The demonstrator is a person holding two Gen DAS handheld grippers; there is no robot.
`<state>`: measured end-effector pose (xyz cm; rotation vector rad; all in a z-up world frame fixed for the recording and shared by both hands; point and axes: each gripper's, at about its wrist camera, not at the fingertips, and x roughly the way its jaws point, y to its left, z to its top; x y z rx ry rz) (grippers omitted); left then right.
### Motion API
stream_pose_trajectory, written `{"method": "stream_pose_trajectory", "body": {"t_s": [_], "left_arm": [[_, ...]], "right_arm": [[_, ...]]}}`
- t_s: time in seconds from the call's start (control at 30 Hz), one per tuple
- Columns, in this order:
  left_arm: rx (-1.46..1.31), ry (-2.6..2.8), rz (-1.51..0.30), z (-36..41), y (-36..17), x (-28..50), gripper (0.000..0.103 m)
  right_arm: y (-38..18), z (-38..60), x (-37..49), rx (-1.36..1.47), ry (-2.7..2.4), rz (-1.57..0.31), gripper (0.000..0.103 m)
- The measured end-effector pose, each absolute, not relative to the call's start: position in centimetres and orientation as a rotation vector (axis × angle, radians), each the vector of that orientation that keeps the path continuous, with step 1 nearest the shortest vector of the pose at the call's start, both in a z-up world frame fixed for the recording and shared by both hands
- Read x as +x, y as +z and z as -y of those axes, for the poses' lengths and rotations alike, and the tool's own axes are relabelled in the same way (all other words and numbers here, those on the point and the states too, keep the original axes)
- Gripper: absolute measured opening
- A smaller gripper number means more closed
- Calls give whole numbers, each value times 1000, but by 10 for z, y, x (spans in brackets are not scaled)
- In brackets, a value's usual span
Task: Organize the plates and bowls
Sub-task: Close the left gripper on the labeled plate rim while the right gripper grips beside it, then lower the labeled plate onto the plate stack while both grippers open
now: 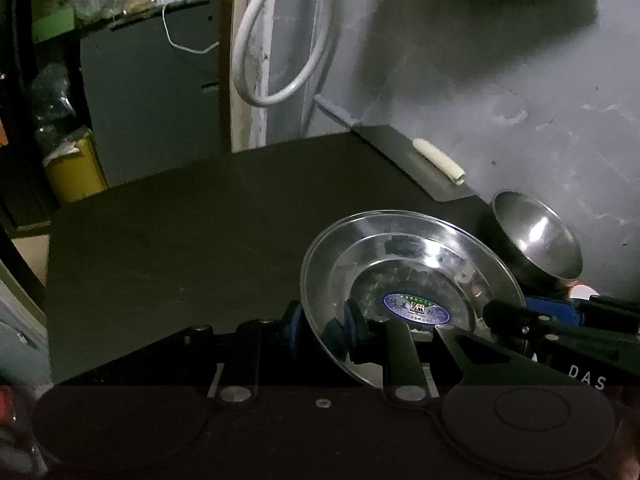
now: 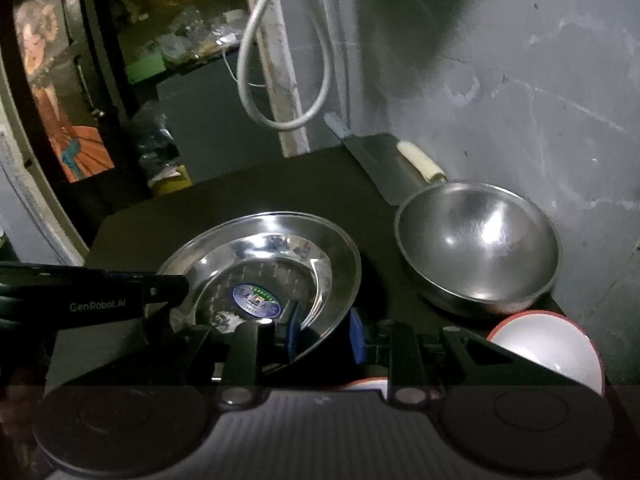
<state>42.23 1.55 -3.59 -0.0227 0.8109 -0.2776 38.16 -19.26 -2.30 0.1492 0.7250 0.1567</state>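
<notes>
Dim room, dark worktop [image 1: 168,248] against grey wall [image 1: 500,92], steel dishes at its right side.

Steel plate [image 1: 404,264] with blue sticker [image 1: 416,308] held tilted over the worktop by both grippers. Left gripper [image 1: 320,326] jaws narrow, blue pads either side of the plate's near-left rim. Right gripper [image 2: 326,332] jaws clamp the plate's near-right rim, one pad inside, one outside. Steel bowl [image 2: 476,240] sits right of the plate, by the wall. White bowl with red rim [image 2: 556,344] near right corner, touching steel bowl or not, can't tell. White roll [image 2: 420,160] on a flat sheet far right. White cable loop [image 1: 280,40] hangs behind.
</notes>
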Motion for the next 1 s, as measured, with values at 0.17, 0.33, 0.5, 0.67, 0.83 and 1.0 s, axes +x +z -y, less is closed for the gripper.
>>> {"method": "stream_pose_trajectory", "body": {"t_s": [0.17, 0.33, 0.5, 0.67, 0.83, 1.0], "left_arm": [[-10, -263, -759, -23, -20, 397, 24], [-9, -254, -737, -29, -6, 368, 24], [-6, -246, -727, -34, 4, 339, 24], [-15, -238, -736, -42, 7, 306, 25], [-19, -223, -747, -49, 8, 278, 25], [-14, -206, -767, -53, 5, 260, 25]], "right_arm": [[-8, 188, 360, 143, 197, -688, 29], [5, 183, 336, 134, 232, -668, 29], [15, 182, 310, 151, 272, -666, 29], [19, 181, 287, 150, 306, -676, 29], [20, 177, 263, 143, 336, -690, 29], [19, 172, 246, 139, 360, -711, 29]]}}
